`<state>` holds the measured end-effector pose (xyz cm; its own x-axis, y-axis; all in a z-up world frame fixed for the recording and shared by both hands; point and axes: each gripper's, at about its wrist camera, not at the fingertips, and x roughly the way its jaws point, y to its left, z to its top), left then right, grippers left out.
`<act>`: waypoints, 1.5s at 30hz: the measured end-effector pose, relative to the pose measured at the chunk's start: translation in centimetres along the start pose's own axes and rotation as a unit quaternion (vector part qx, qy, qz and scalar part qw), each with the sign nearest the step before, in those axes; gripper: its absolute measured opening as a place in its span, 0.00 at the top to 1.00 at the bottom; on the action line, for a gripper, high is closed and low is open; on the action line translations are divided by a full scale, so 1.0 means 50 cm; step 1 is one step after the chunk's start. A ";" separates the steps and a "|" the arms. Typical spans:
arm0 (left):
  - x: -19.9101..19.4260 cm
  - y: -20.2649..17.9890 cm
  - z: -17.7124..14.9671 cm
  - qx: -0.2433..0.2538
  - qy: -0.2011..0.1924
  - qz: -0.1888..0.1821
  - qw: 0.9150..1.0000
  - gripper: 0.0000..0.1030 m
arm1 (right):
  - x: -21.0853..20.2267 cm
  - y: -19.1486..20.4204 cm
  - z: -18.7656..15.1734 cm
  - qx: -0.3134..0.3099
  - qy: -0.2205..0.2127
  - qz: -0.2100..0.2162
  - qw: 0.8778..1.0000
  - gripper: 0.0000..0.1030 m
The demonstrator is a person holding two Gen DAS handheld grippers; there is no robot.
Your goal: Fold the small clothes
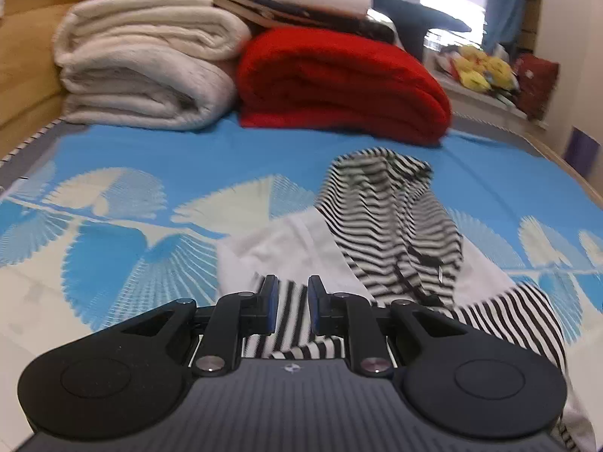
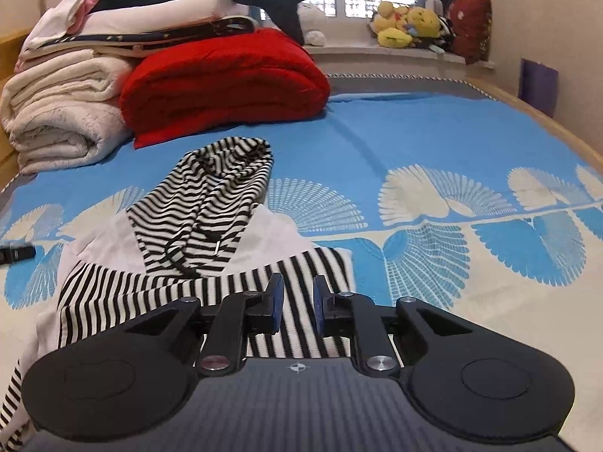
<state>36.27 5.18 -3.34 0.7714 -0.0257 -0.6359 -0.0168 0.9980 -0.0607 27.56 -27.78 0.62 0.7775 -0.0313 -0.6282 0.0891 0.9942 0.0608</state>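
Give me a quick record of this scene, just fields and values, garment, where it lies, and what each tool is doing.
garment: striped hoodie, hood flat, sleeves crossed over its white body
surface: blue patterned bedspread
behind it: red blanket, cream blankets
left tool: narrow gap, striped sleeve cloth between the jaws, grip unclear
right tool: same, over the striped sleeve

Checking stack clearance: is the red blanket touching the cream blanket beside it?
Touching. In the left wrist view the red blanket presses against the folded cream blanket along their shared side, with no bedsheet showing between them.
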 end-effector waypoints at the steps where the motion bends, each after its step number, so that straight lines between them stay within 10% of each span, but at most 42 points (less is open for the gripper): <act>1: 0.006 0.002 0.001 0.002 0.004 -0.013 1.000 0.82 | 0.001 -0.007 0.005 0.004 0.000 0.001 1.000 0.83; 12: 0.311 -0.066 0.234 -0.020 0.018 -0.066 0.997 0.81 | 0.017 -0.088 0.033 0.051 0.030 -0.017 0.998 0.91; 18: 0.532 -0.136 0.378 -0.020 0.042 -0.051 0.998 0.56 | 0.044 -0.117 0.032 0.076 0.055 -0.029 0.995 0.91; 27: 0.758 -0.180 0.405 -0.025 0.109 -0.009 0.994 0.52 | 0.084 -0.127 0.024 0.070 0.084 -0.028 0.994 0.91; 29: 0.777 -0.186 0.397 -0.013 0.115 -0.003 0.993 0.54 | 0.089 -0.131 0.025 0.068 0.088 -0.029 0.993 0.91; 31: 0.782 -0.186 0.386 0.001 0.126 -0.011 0.992 0.86 | 0.093 -0.137 0.029 0.071 0.089 -0.030 0.993 0.91; 39: 0.488 -0.193 0.344 0.100 0.044 -0.113 0.988 0.97 | 0.077 -0.147 0.058 0.085 0.065 -0.033 0.994 0.91; 45: 0.000 -0.149 0.134 0.215 -0.004 -0.229 0.949 0.97 | 0.027 -0.163 0.063 0.111 0.034 -0.029 0.993 0.91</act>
<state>40.64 -1.86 2.28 0.6404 -0.4634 -0.6125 0.5809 0.8139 -0.0084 29.85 -36.26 1.69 0.7237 -0.0724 -0.6863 0.2725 0.9437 0.1878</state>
